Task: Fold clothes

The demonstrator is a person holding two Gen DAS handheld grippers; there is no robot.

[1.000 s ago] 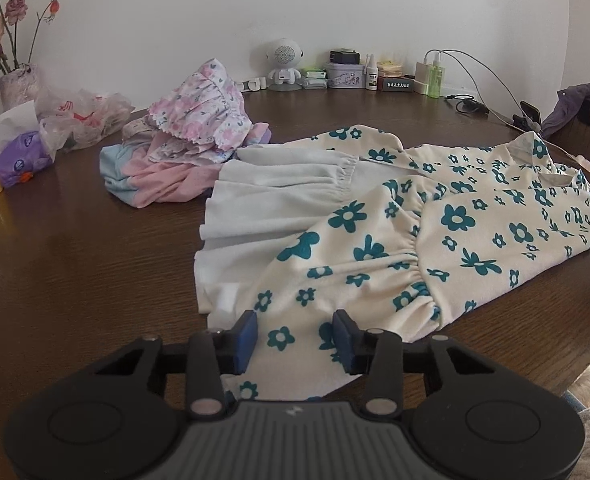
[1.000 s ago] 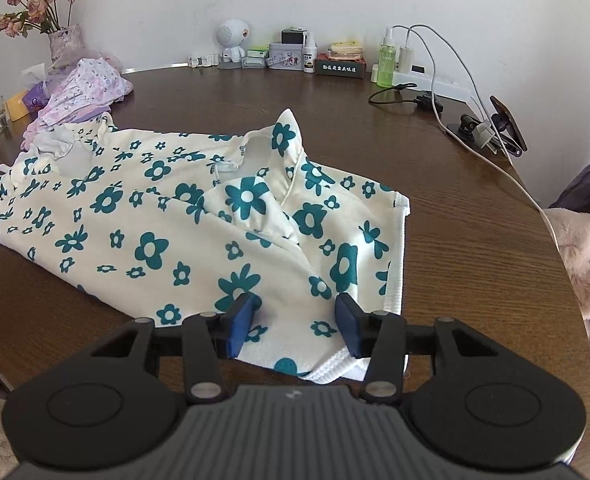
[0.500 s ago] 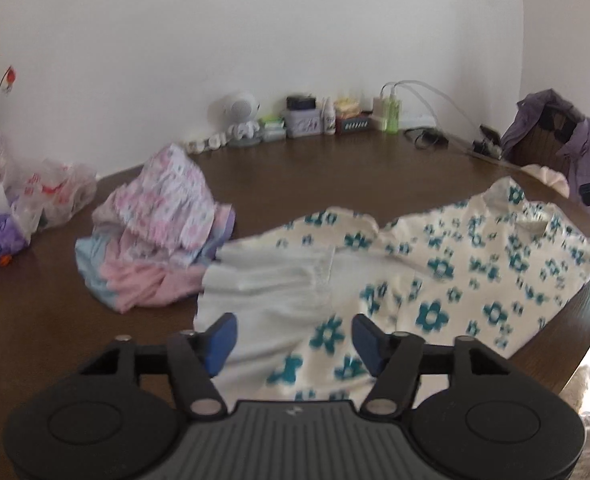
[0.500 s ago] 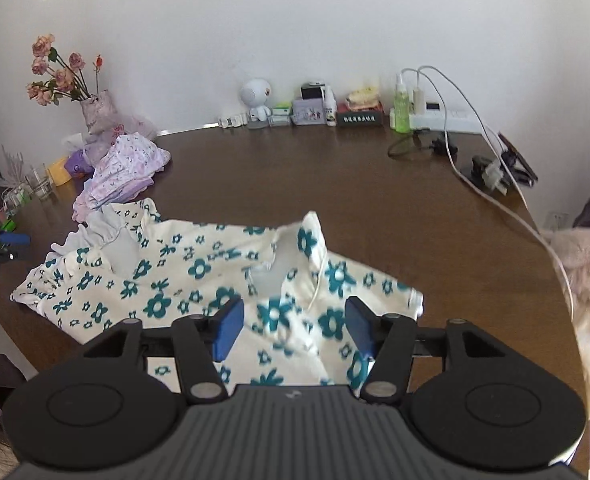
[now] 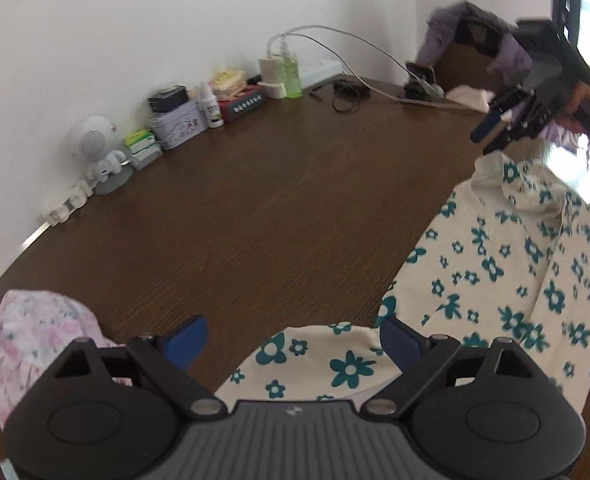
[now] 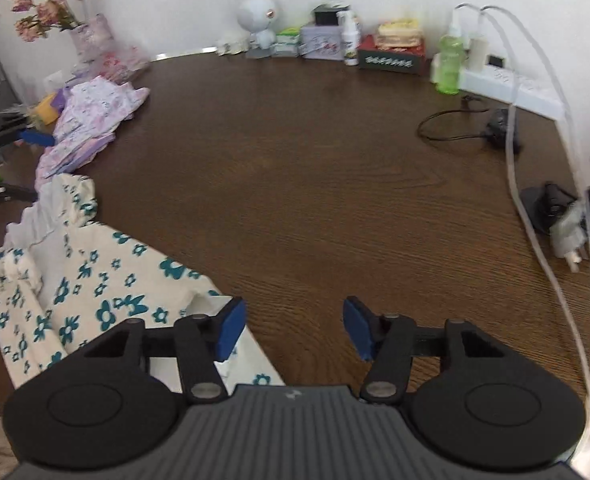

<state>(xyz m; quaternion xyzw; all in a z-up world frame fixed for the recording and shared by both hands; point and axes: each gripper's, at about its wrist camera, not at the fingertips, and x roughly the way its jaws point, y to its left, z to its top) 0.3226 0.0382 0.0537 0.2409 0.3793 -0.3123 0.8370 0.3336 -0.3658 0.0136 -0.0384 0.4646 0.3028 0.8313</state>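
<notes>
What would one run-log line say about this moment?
left gripper: open, jaws just widened, empty | right gripper: open, empty | floral dress: lying on table, released | fold: unfinished

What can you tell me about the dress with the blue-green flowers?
The flowered dress is cream, soft-looking cloth printed with teal flowers. It lies rumpled near the edge of the brown wooden table, its frilly collar end bunched up. A plain white underside shows in the right wrist view. Neither gripper holds it. A pile of pink clothes lies beyond it.

Left gripper point(image 5: 293, 334): my jaws have just been opening, wide apart, pointing steeply down.
Right gripper point(image 6: 293, 330): my jaws have just been closing, still apart, gripping nothing.
</notes>
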